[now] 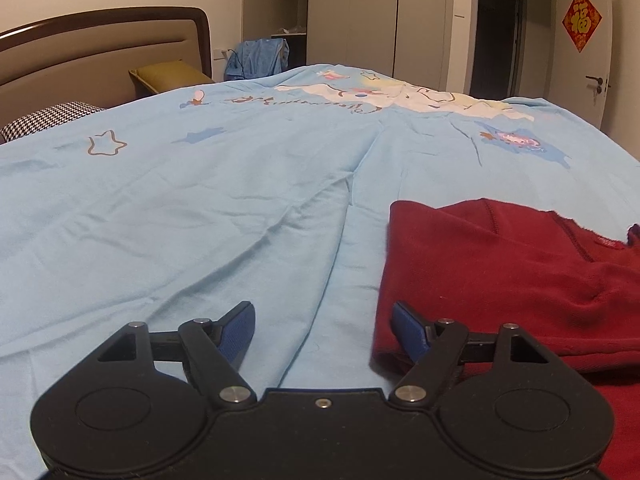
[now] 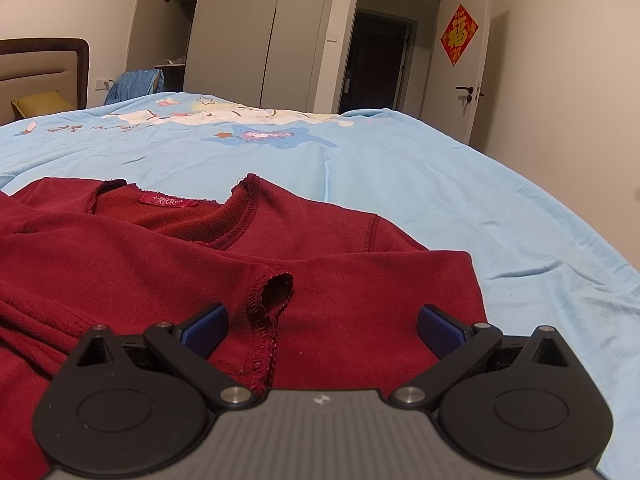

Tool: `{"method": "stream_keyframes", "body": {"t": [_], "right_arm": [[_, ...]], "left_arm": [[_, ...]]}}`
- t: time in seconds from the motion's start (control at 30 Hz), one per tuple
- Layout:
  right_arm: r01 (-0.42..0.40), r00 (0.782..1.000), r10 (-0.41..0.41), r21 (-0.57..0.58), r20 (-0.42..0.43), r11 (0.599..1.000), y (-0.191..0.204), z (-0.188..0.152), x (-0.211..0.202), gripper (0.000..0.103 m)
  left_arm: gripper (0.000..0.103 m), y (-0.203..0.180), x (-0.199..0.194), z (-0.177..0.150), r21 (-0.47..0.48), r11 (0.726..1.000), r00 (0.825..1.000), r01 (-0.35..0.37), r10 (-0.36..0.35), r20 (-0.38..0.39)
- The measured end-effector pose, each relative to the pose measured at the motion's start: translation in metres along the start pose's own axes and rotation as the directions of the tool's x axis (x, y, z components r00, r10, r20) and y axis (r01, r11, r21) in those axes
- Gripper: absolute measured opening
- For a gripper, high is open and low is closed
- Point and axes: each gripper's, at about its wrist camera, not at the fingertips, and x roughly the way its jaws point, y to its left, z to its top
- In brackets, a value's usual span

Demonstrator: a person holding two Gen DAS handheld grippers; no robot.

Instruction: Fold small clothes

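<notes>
A small dark red long-sleeved top (image 2: 328,256) lies on the light blue bedsheet (image 2: 460,184), neckline and red label facing away, one sleeve cuff (image 2: 276,284) folded across its front. My right gripper (image 2: 322,324) hovers open over the top, the cuff lying between its blue pads without being pinched. In the left wrist view the same top (image 1: 500,264) fills the lower right. My left gripper (image 1: 324,320) is open at the garment's left edge; its right pad (image 1: 410,330) sits over the red fabric's border and its left pad (image 1: 238,330) over bare sheet.
The bedsheet (image 1: 200,208) is wrinkled, with cartoon prints farther back. A padded headboard (image 1: 100,48), a yellow cushion (image 1: 172,74) and a checked pillow (image 1: 44,120) stand at the left. Wardrobes, a blue garment on a chair (image 1: 260,58) and an open door lie beyond the bed.
</notes>
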Motion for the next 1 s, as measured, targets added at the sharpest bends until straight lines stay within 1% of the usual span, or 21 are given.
{"method": "stream_keyframes", "body": {"t": [0.03,0.1,0.17,0.23,0.33,0.47,0.57,0.67,0.77,0.87,1.0], "right_arm": [[-0.011,1.0,0.011,0.008,-0.008,1.0,-0.002,0.001,0.001,0.103],[-0.039,0.999,0.039,0.031,-0.022,0.999,-0.008,0.004,-0.002,0.103],[-0.059,0.997,0.061,0.042,-0.038,0.997,-0.013,0.004,-0.009,0.103],[-0.065,0.997,0.067,0.031,-0.047,0.997,-0.014,0.002,-0.022,0.103],[-0.078,0.996,0.078,-0.002,-0.043,0.997,-0.015,-0.006,-0.049,0.103],[-0.101,0.992,0.098,-0.035,-0.075,0.994,-0.018,-0.024,-0.088,0.103],[-0.113,0.989,0.109,-0.037,-0.103,0.993,-0.023,-0.044,-0.117,0.103],[-0.124,0.986,0.123,-0.003,-0.109,0.992,-0.035,-0.063,-0.15,0.103],[-0.134,0.981,0.138,0.038,-0.135,0.99,-0.046,-0.081,-0.18,0.103],[-0.176,0.97,0.19,0.098,-0.154,0.979,-0.056,-0.099,-0.212,0.103],[-0.231,0.955,0.254,0.154,-0.151,0.961,-0.061,-0.118,-0.251,0.103]], "left_arm": [[0.086,0.002,-0.007,0.0,-0.006,1.0,1.0,0.012,-0.012,0.005],[0.092,0.004,-0.023,-0.001,-0.012,0.999,0.999,0.039,-0.039,0.017],[0.095,0.005,-0.041,-0.005,0.004,0.997,0.997,0.072,-0.072,0.023],[0.1,0.003,-0.059,-0.012,0.028,0.995,0.994,0.101,-0.102,0.029],[0.102,-0.001,-0.085,-0.028,0.066,0.987,0.989,0.148,-0.15,0.021],[0.102,-0.006,-0.117,-0.056,0.108,0.976,0.982,0.187,-0.188,-0.007],[0.102,-0.005,-0.137,-0.08,0.104,0.97,0.976,0.219,-0.216,-0.037],[0.102,0.002,-0.152,-0.102,0.089,0.969,0.972,0.228,-0.222,-0.081],[0.102,0.01,-0.164,-0.122,0.073,0.971,0.968,0.227,-0.217,-0.122],[0.102,0.018,-0.177,-0.137,0.061,0.972,0.966,0.228,-0.218,-0.139],[0.102,0.024,-0.188,-0.147,0.027,0.971,0.958,0.238,-0.23,-0.17]]}}
